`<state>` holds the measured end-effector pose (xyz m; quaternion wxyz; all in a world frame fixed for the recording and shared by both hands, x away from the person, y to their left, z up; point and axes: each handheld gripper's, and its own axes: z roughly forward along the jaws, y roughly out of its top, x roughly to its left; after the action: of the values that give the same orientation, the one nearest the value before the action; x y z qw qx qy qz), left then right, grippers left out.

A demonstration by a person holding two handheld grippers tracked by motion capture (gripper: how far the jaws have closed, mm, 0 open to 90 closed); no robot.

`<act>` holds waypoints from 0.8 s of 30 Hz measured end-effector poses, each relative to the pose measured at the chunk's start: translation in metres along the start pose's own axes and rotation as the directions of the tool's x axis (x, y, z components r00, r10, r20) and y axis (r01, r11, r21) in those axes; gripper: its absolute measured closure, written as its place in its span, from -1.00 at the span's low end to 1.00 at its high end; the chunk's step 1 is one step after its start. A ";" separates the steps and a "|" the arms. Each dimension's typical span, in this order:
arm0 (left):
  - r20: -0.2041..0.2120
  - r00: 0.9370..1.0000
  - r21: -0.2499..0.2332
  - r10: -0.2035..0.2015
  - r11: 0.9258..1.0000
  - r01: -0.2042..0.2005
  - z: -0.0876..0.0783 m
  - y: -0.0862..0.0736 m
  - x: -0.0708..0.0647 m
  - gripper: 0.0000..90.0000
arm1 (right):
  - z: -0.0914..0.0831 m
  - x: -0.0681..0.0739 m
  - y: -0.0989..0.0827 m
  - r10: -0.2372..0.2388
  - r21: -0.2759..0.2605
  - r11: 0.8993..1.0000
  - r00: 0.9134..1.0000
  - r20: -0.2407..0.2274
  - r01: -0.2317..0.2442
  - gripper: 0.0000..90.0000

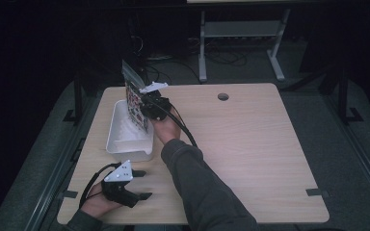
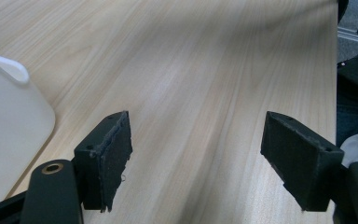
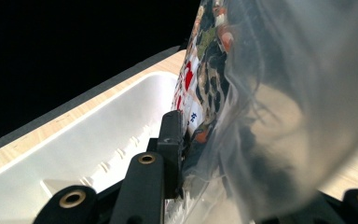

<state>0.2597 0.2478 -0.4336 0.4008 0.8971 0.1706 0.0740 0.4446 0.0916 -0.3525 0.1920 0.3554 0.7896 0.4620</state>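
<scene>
High view: wooden table with white tub near left edge. Right gripper raised over tub's right rim, pinching printed clear bag; bag upright, lower edge above tub interior. Left gripper low at table's near-left corner, just short of tub, jaws spread, nothing between them.

Left gripper view: left gripper with jaws wide apart over bare table. Tub corner at left, clear of jaws.

Right gripper view: right gripper closed on bag; left jaw pressed against printed face, right jaw hidden behind clear film. Tub below and left, table beyond.
</scene>
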 end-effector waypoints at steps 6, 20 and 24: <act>-0.003 1.000 0.002 -0.001 1.000 0.001 0.000 0.000 0.000 -0.47 | -0.003 0.003 -0.003 0.051 -0.006 0.999 0.996 0.073 -0.051 0.60; -0.002 1.000 0.005 0.002 1.000 -0.002 0.001 0.000 0.000 -0.47 | -0.005 0.003 -0.007 0.090 -0.035 0.996 0.992 0.084 -0.087 0.60; -0.002 1.000 0.005 0.002 1.000 -0.002 0.001 0.000 0.000 -0.47 | -0.005 -0.001 -0.007 0.089 -0.040 0.995 0.995 0.040 -0.087 0.44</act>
<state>0.2600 0.2469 -0.4345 0.3981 0.8983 0.1702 0.0748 0.4395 0.0855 -0.3556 0.1946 0.3957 0.7600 0.4775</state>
